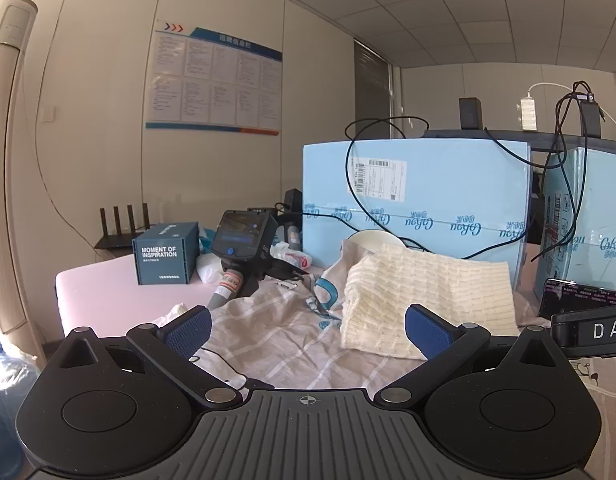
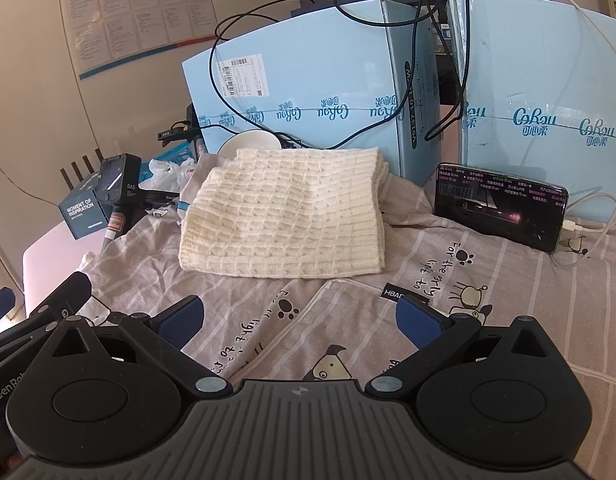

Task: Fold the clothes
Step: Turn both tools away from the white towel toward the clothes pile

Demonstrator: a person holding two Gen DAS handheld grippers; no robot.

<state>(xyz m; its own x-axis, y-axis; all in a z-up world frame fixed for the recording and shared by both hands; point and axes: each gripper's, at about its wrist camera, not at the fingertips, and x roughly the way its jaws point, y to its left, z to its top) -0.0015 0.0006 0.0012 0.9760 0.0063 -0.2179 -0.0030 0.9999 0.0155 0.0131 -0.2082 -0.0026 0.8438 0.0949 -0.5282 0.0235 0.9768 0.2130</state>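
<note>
A cream knitted garment (image 2: 283, 216) lies folded into a rectangle on a striped sheet with cartoon dog prints (image 2: 488, 280). It also shows in the left wrist view (image 1: 424, 300), to the right of centre. My right gripper (image 2: 301, 320) is open and empty, hovering above the sheet just in front of the garment's near edge. My left gripper (image 1: 308, 330) is open and empty, raised near the garment's left front corner. Part of the left gripper shows at the left edge of the right wrist view (image 2: 47, 304).
Two large light-blue cartons (image 2: 308, 80) stand behind the garment with black cables draped over them. A phone (image 2: 500, 206) leans on the right carton. A white bowl (image 2: 249, 142), a handheld device (image 2: 117, 188), a small dark box (image 1: 165, 254) and plastic bags sit at left.
</note>
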